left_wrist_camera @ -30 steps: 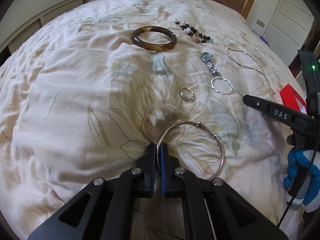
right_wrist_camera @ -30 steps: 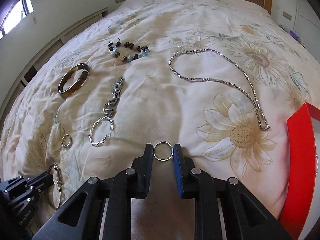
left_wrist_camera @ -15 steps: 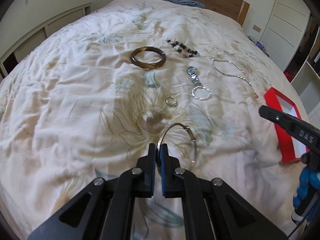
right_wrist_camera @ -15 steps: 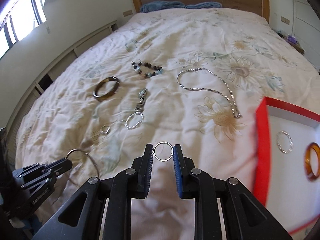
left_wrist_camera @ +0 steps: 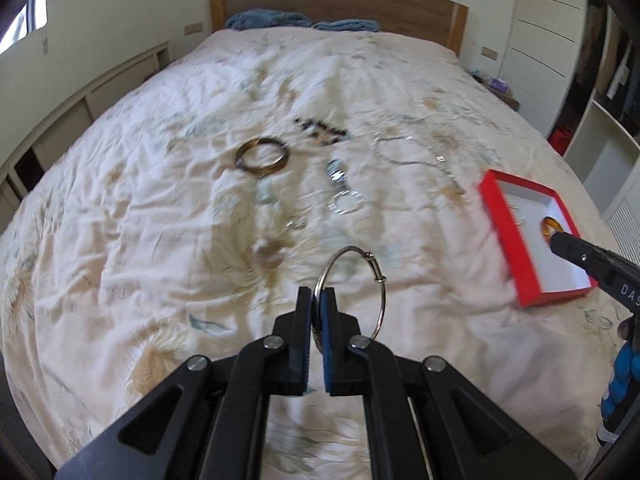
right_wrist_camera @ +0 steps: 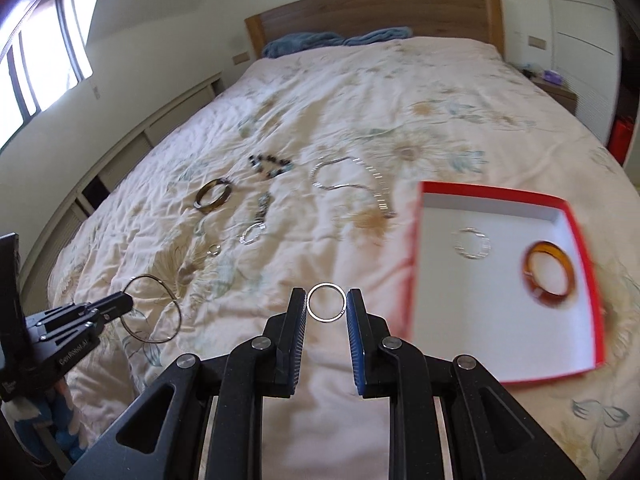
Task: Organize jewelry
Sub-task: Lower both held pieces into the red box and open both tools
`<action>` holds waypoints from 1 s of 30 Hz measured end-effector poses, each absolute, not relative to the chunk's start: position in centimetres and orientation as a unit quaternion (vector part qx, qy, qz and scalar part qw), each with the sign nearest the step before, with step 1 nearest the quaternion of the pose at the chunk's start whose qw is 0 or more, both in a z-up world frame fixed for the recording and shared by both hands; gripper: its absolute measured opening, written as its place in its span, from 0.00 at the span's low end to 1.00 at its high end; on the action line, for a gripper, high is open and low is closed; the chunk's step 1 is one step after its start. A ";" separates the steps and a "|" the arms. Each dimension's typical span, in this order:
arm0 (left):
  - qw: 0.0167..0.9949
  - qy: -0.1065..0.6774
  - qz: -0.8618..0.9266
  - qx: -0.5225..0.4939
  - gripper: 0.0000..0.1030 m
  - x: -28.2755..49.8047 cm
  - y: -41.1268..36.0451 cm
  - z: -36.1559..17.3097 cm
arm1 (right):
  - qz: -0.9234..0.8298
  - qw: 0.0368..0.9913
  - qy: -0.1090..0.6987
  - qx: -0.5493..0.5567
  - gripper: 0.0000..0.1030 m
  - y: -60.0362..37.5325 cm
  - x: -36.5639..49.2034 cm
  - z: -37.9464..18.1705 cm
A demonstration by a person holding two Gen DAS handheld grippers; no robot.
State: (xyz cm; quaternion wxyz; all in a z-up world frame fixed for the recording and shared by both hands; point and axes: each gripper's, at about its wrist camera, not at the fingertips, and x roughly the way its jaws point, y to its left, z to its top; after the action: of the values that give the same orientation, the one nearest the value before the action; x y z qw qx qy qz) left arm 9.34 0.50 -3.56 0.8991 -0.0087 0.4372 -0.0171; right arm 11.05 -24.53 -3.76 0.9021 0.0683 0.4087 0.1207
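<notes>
Left wrist: left gripper point(left_wrist_camera: 316, 300) clamped on thin wire bangle point(left_wrist_camera: 352, 292), lifted above bedspread point(left_wrist_camera: 160, 220) – carry step.
Right wrist: right gripper point(right_wrist_camera: 327, 303) pinching small silver ring point(right_wrist_camera: 327, 303); red box point(right_wrist_camera: 416, 264) just beside, to its right.
Next: prob. move over box – then release.

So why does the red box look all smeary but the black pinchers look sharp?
Right wrist view: the red box and amber bangle smear from motion blur, while the right hand-held gripper and its silver ring stay crisp. Left wrist view: the jewelry on the bedspread is blurred too, and the fisheye lens bends the bed's edges.
</notes>
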 end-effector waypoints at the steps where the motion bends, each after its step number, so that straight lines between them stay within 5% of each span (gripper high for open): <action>1: 0.900 0.435 -0.022 -0.005 0.04 9.3 -0.2 -3.1 | 0.117 0.903 0.407 0.071 0.20 -25.2 10.8 -3.6; 16: 0.889 0.421 -0.175 0.037 0.04 12.4 -17.1 0.5 | 0.035 0.902 0.422 0.087 0.20 -38.3 9.7 -5.0; 30: 0.836 0.502 -0.208 0.074 0.04 18.5 -26.8 -8.7 | 0.038 0.867 0.492 0.071 0.20 -41.2 13.6 -11.4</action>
State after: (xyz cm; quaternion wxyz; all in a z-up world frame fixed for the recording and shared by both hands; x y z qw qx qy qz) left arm 18.47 -26.83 -8.72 0.8359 0.0741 0.5024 -0.2082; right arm 13.56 -41.19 -11.38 0.8667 0.0710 0.4923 0.0380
